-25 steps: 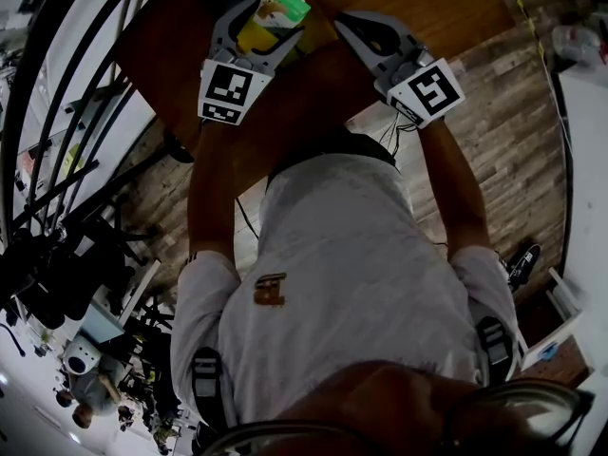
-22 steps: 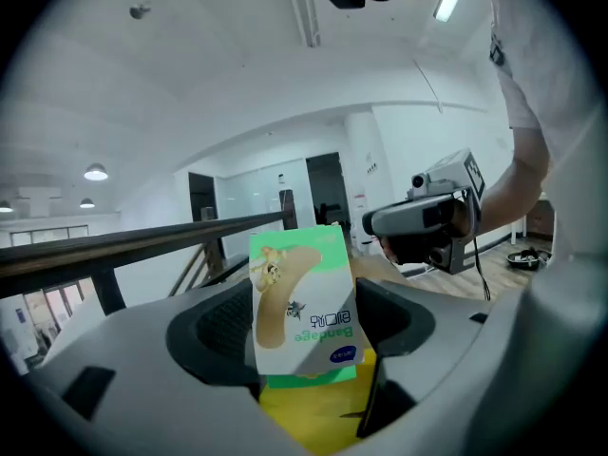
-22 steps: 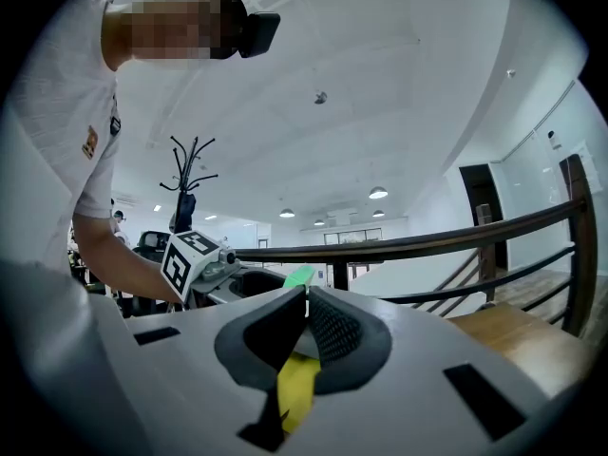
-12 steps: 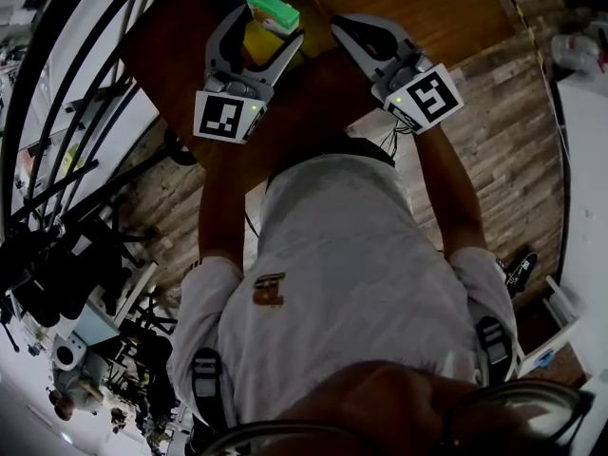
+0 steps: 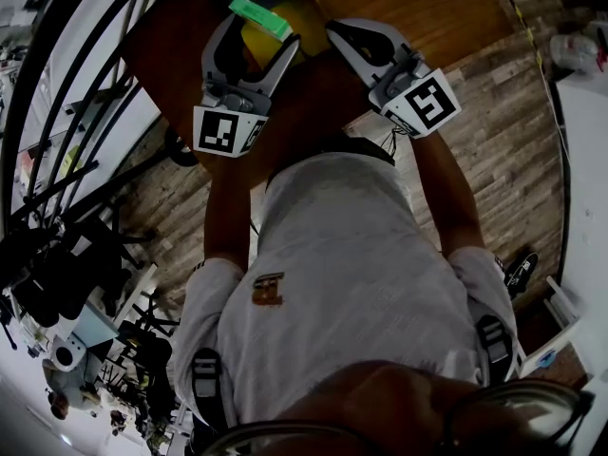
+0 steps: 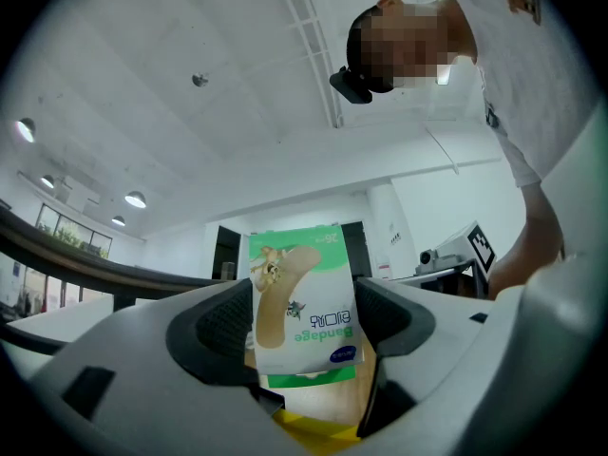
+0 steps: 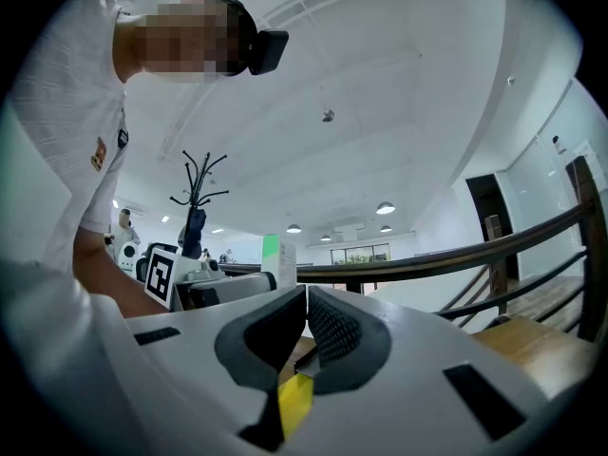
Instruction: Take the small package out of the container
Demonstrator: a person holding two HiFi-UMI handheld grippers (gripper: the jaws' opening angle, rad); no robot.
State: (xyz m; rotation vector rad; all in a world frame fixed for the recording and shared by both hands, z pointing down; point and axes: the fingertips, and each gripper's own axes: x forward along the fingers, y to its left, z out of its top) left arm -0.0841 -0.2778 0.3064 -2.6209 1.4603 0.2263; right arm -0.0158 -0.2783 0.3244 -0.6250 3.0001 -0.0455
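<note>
My left gripper [image 5: 258, 30] is shut on the small package [image 5: 258, 15], a white and green bandage box, which hangs above the yellow container [image 5: 302, 25]. In the left gripper view the package [image 6: 304, 297] stands upright between the jaws of the left gripper [image 6: 306, 313], with a strip of the yellow container [image 6: 318, 432] below it. My right gripper [image 5: 334, 30] is beside it, shut on the yellow container's edge [image 7: 294, 404]. In the right gripper view the jaws of the right gripper [image 7: 307, 300] meet, and the package [image 7: 279, 253] shows beyond them.
The container rests on a brown wooden table [image 5: 427, 8]. A dark curved railing [image 5: 57, 112] runs along the left, over a plank floor [image 5: 503, 141]. A coat stand [image 7: 199, 198] and a railing [image 7: 475, 255] show in the right gripper view.
My left gripper has drawn back toward the person and tipped upward with the package, which now shows edge-on as a green strip. The right gripper has barely moved.
</note>
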